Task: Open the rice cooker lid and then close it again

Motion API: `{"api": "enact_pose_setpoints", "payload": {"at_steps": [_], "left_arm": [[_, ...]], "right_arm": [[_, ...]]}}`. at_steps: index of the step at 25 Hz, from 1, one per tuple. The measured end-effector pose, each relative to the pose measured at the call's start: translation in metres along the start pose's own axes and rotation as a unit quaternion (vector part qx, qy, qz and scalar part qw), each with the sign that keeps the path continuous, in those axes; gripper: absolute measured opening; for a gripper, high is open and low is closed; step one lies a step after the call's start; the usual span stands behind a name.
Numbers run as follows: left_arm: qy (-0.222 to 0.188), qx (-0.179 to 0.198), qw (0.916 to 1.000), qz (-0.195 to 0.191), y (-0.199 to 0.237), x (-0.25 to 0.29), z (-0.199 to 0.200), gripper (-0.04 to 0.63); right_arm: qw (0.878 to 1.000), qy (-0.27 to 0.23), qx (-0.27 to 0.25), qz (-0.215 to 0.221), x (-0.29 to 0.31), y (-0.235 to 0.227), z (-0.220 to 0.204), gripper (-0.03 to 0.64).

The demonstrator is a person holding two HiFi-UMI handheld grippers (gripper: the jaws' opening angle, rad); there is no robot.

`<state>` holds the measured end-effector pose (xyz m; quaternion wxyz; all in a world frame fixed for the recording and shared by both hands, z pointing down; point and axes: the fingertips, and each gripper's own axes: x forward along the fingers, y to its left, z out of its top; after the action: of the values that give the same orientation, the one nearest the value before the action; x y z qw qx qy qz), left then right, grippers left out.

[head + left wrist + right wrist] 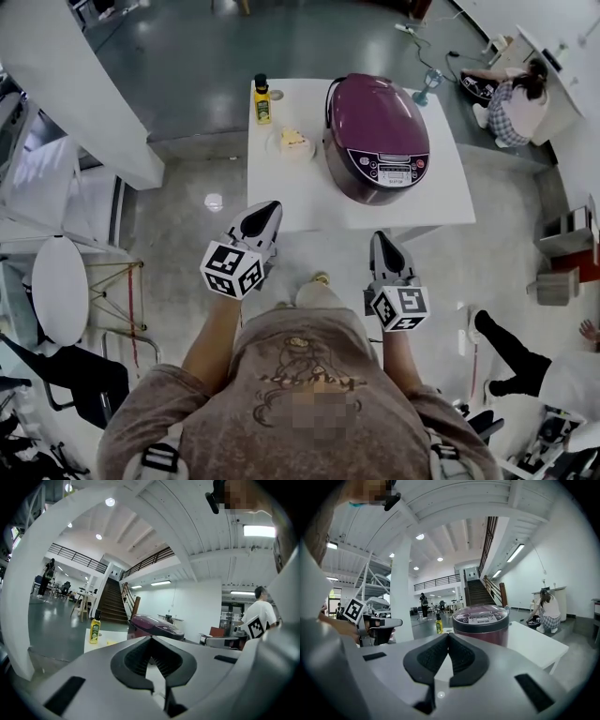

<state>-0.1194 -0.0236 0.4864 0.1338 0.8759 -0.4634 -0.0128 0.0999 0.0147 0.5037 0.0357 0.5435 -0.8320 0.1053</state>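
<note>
Honestly, a fair bit of this is cut off or fuzzy. The panel print on the rice cooker [375, 131] is too small to read from the head view. In the left gripper view the cooker's lower part sits behind that gripper's own body. A person's legs [506, 352] at the right edge are cropped by the frame. There's also a small teal thing [429, 86] on the floor past the desk [450, 202], and I can't tell what it is.

Counts:
- One rice cooker, lid down, on the right half of the white desk, with its panel facing the person.
- One yellow bottle [262, 101], upright at the far left corner.
- One plate [275, 147] with a single wedge of cake [294, 139], between the bottle and the cooker.
- Two grippers. The left hand-held gripper [267, 210] is at the desk's near left corner, jaws pressed together on nothing. The right hand-held gripper [382, 240] is just off the near edge, jaws also tip to tip and empty.

Neither gripper touches the cooker.
</note>
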Motion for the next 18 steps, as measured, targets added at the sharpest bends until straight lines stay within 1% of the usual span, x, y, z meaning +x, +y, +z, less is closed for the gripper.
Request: {"api": "enact_pose_setpoints", "payload": {"at_steps": [9, 18], "left_arm": [[0.002, -0.003, 0.9999, -0.011, -0.010, 0.000, -0.001, 0.021], [0.003, -0.012, 0.9999, -0.011, -0.020, -0.003, -0.001, 0.021]], "right_arm": [[1.000, -0.006, 0.001, -0.010, -0.006, -0.007, 0.005, 0.002], [1.000, -0.003, 0.002, -0.010, -0.014, -0.012, 0.002, -0.002]]}}
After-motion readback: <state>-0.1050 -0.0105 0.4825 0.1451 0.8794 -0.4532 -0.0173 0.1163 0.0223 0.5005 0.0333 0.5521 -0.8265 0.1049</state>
